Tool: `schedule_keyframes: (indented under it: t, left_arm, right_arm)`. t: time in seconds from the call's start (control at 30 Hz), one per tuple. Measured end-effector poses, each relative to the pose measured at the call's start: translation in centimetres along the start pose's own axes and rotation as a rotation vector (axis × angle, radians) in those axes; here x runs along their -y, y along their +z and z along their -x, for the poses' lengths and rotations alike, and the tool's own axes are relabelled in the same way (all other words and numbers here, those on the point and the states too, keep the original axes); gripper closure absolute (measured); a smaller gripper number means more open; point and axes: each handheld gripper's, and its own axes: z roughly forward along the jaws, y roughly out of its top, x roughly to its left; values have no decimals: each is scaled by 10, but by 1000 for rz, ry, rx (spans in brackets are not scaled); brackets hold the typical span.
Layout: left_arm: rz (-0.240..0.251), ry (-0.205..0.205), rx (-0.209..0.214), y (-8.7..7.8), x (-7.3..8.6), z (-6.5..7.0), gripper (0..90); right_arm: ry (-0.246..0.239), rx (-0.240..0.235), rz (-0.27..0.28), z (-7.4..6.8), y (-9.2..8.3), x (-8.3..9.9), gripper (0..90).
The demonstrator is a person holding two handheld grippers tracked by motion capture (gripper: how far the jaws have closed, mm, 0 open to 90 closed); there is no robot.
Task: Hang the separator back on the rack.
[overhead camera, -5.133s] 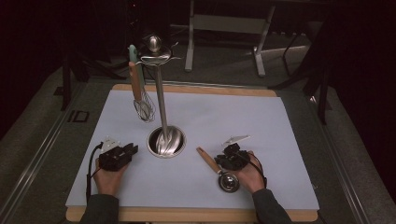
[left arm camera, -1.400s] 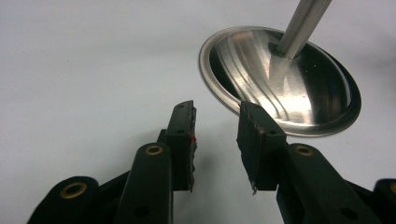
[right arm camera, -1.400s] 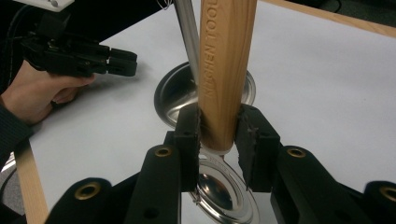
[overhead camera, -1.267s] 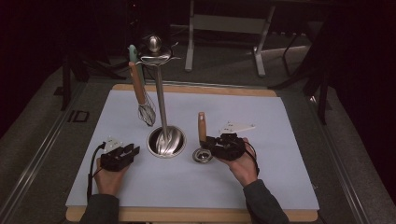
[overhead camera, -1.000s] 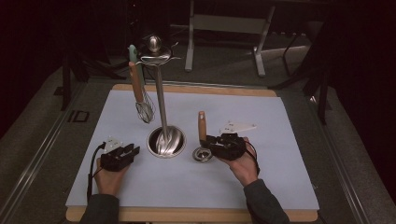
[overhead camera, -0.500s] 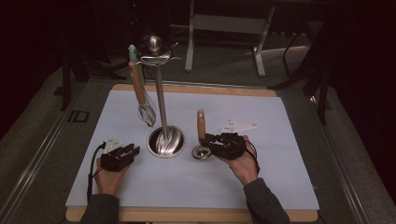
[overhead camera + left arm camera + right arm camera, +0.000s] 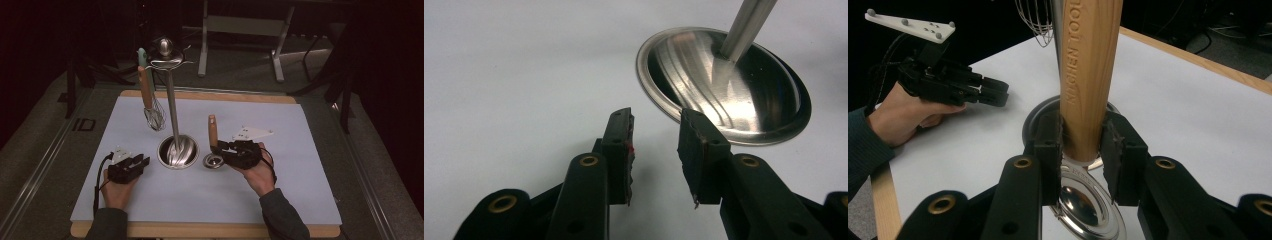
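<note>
A steel utensil stand [image 7: 171, 105] rises from a round base [image 7: 177, 151] at the middle of the white mat. A whisk [image 7: 150, 97] with a wooden handle hangs from its top hooks. My right gripper [image 7: 220, 148] is shut on the wooden handle [image 7: 1088, 75] of a small steel ladle [image 7: 215, 161], held upright with its bowl [image 7: 1088, 206] low beside the base. My left gripper [image 7: 144, 161] rests on the mat left of the base, open and empty, its fingertips [image 7: 621, 135] pointing at the base [image 7: 724, 85].
The white mat [image 7: 300, 150] lies on a wooden table [image 7: 200, 231] with a dark floor around it. A metal frame [image 7: 240, 30] stands beyond the far edge. The left hand and its gripper [image 7: 953, 85] lie across from the ladle.
The right gripper with the ladle has shifted slightly toward the stand base and holds the handle upright. The left gripper has not moved.
</note>
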Motion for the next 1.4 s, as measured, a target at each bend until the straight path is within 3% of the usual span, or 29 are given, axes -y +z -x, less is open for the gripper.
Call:
schedule_keyframes:
  t: [0.7, 1.4]
  left_arm:
    - [-1, -1, 1, 0, 0, 0, 669]
    - [-4, 5, -1, 0, 0, 1, 668]
  right_arm:
    - [-53, 3, 15, -7, -3, -21, 709]
    - [-76, -4, 44, -13, -8, -39, 709]
